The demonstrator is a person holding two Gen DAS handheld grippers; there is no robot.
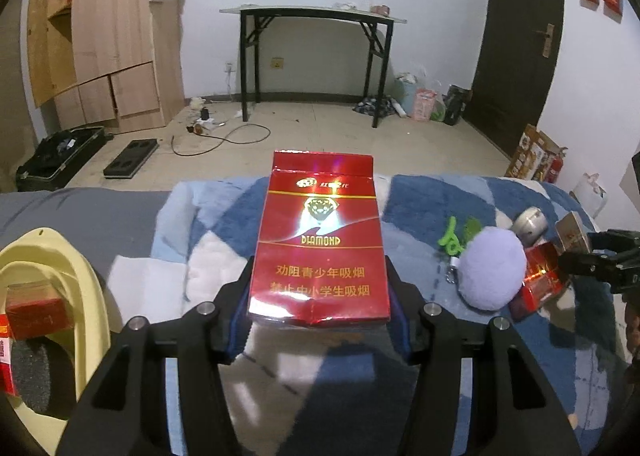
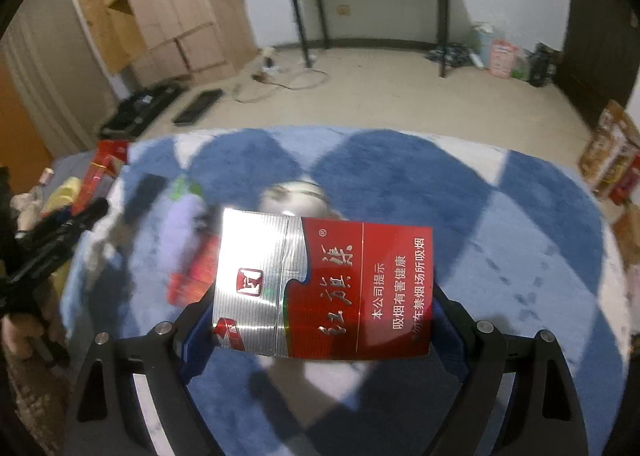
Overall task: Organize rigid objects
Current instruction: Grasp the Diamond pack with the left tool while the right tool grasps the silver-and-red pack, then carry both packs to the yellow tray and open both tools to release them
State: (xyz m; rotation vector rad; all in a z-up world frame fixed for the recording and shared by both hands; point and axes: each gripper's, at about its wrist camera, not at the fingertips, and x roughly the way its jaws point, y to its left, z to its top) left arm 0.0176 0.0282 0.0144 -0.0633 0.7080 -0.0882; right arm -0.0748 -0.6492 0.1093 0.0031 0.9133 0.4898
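My left gripper (image 1: 319, 288) is shut on a red Diamond cigarette pack (image 1: 320, 240), held upright above the blue-and-white blanket (image 1: 420, 199). My right gripper (image 2: 322, 308) is shut on a red-and-silver cigarette pack (image 2: 328, 288), which lies sideways between its fingers. Another red pack (image 1: 540, 280) lies on the blanket beside a purple pompom (image 1: 492, 268), a silver round tin (image 1: 530, 221) and a green clip (image 1: 456, 236). At the left stands a pale yellow basket (image 1: 52, 256) with a red box (image 1: 36, 312) inside. The right gripper (image 1: 588, 260) shows at the right edge of the left wrist view.
The blanket covers a bed whose far edge drops to a tiled floor (image 1: 320, 127) with cables and a black case (image 1: 60, 155). A black-legged table (image 1: 316, 11) stands at the far wall. The left gripper (image 2: 72, 223) appears at the left of the right wrist view.
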